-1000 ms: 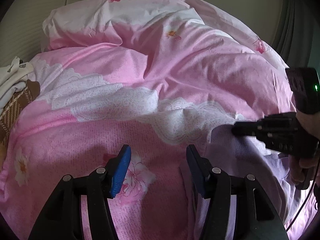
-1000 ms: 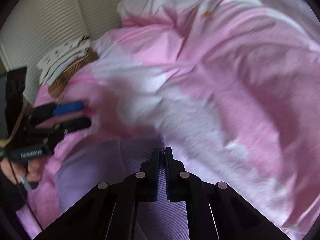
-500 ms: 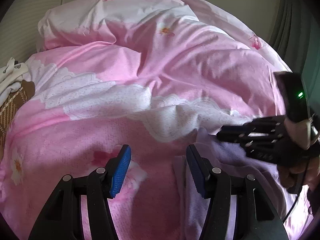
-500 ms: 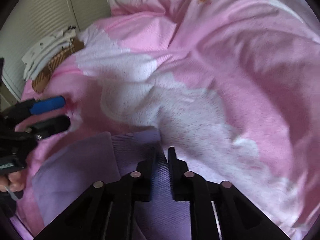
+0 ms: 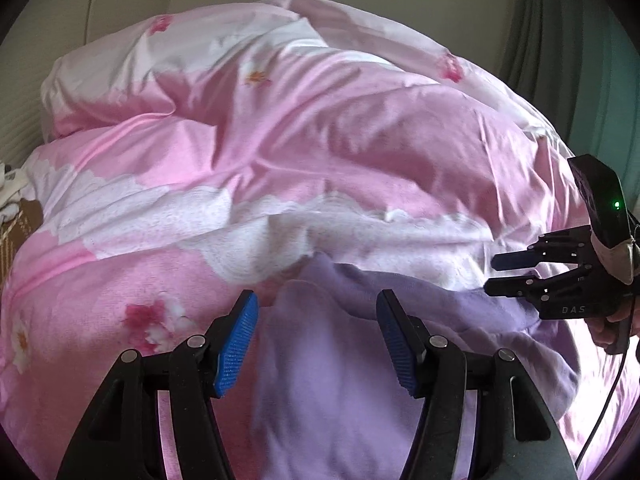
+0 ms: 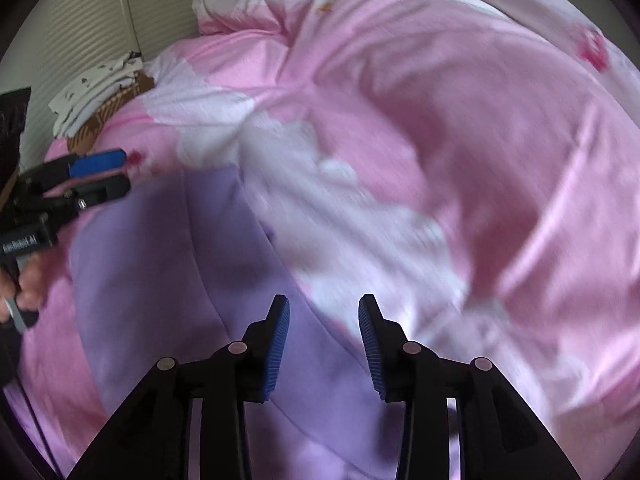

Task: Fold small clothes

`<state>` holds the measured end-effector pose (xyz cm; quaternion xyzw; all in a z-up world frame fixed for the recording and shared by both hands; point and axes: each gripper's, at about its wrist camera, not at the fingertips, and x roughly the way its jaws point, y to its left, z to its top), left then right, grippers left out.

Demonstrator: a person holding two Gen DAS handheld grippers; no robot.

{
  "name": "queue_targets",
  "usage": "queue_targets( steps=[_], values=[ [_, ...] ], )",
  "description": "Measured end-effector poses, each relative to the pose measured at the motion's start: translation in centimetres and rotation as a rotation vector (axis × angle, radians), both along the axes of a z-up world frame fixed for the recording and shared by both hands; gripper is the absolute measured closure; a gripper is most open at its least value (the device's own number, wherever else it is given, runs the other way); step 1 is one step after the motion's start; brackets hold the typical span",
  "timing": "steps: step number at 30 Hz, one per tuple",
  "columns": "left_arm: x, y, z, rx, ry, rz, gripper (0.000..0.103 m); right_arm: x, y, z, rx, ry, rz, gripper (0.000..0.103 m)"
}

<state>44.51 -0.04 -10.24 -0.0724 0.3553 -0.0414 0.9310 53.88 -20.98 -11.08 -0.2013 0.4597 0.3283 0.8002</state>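
Lying flat on the pink duvet [image 5: 360, 152], the lilac garment [image 5: 332, 360] stretches beneath both grippers, its long axis running toward the left gripper [image 5: 316, 340], which hovers nearer, empty and opening, while the right gripper [image 6: 323, 344] is also opening, empty.

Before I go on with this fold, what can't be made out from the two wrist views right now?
- Lavender garment: its near edge runs under the left hand-held gripper and off the bottom of the left wrist view.
- Garment's shape, sleeves and fold state: right wrist view is motion-blurred.
- White patterned clothes on a brown cloth: small, far, cut off at the left wrist view's edge.
- Right hand-held gripper: opening, nothing between its pads.
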Motion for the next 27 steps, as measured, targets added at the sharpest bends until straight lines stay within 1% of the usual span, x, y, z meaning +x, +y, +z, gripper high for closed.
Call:
queue_targets(
  steps=[4,7,9,10,11,12,14,17,20,23,24,25,26,27],
  values=[
    [0.2,-1.0,-0.4,0.016,0.009,-0.029,0.042,-0.3,-1.9,-0.9,-0.041,0.009,0.003,0.066],
    [0.4,-1.6,-0.9,0.032,0.022,-0.044,0.042,-0.5,-2.4,-1.8,-0.074,0.016,0.024,0.066],
    [0.5,-1.7,-1.1,0.038,0.028,-0.048,0.042,-0.6,-2.4,-2.2,-0.071,0.019,0.036,0.067],
    [0.6,-1.8,-1.3,0.042,0.033,-0.046,0.042,-0.5,-2.5,-2.3,-0.062,0.025,0.037,0.072],
    [0.7,-1.8,-1.3,0.042,0.035,-0.045,0.042,-0.4,-2.5,-2.4,-0.051,0.031,0.040,0.093],
    [0.7,-1.9,-1.4,0.041,0.036,-0.045,0.042,-0.5,-2.6,-2.4,-0.046,0.031,0.040,0.096],
    [0.7,-1.9,-1.5,0.046,0.037,-0.043,0.042,-0.5,-2.6,-2.4,-0.041,0.021,0.034,0.097],
    [0.8,-2.0,-1.6,0.047,0.039,-0.044,0.042,-0.8,-2.6,-2.2,-0.050,-0.022,0.015,0.098],
    [0.8,-1.9,-1.7,0.052,0.042,-0.042,0.042,-0.6,-3.1,-1.6,-0.034,-0.061,-0.030,0.098],
    [0.9,-1.9,-1.8,0.059,0.044,-0.039,0.042,0.1,-3.8,-2.0,-0.014,-0.033,-0.093,0.097],
    [0.9,-1.8,-1.8,0.064,0.044,-0.036,0.042,-0.2,-3.6,-2.5,-0.031,-0.034,-0.100,0.096],
    [0.9,-1.7,-1.8,0.067,0.044,-0.033,0.042,-0.6,-3.3,-2.8,-0.057,-0.057,-0.100,0.092],
    [0.9,-1.7,-1.7,0.066,0.044,-0.032,0.042,-1.2,-3.0,-2.9,-0.088,-0.098,-0.105,0.084],
    [0.8,-1.6,-1.6,0.063,0.042,-0.032,0.042,-1.8,-2.7,-2.8,-0.105,-0.143,-0.122,0.072]
  ],
)
